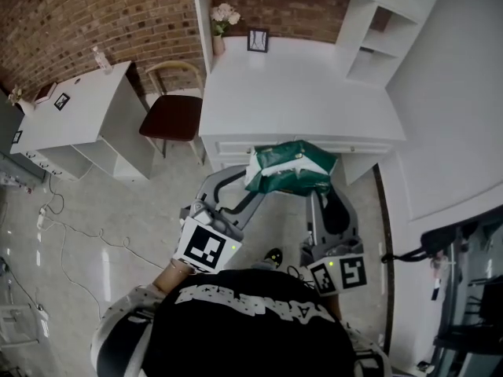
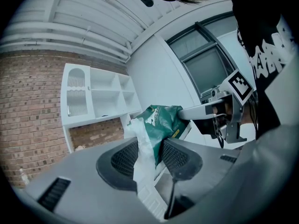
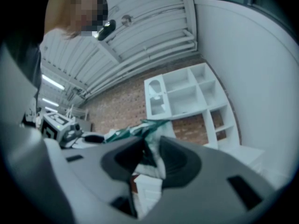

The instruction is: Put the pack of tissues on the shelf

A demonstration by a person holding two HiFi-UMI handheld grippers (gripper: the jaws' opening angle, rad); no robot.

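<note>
Pinching tissue pack (image 1: 291,167) (green): left tongs (image 2: 152,157), right tongs (image 3: 150,158).

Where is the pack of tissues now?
Head view, centre: the pack of tissues is held between left gripper and right gripper, before the white desk's front edge.

White desk (image 1: 299,93): flower vase (image 1: 219,34), picture frame (image 1: 258,40) at back; shelf unit (image 1: 381,47) right.
</note>
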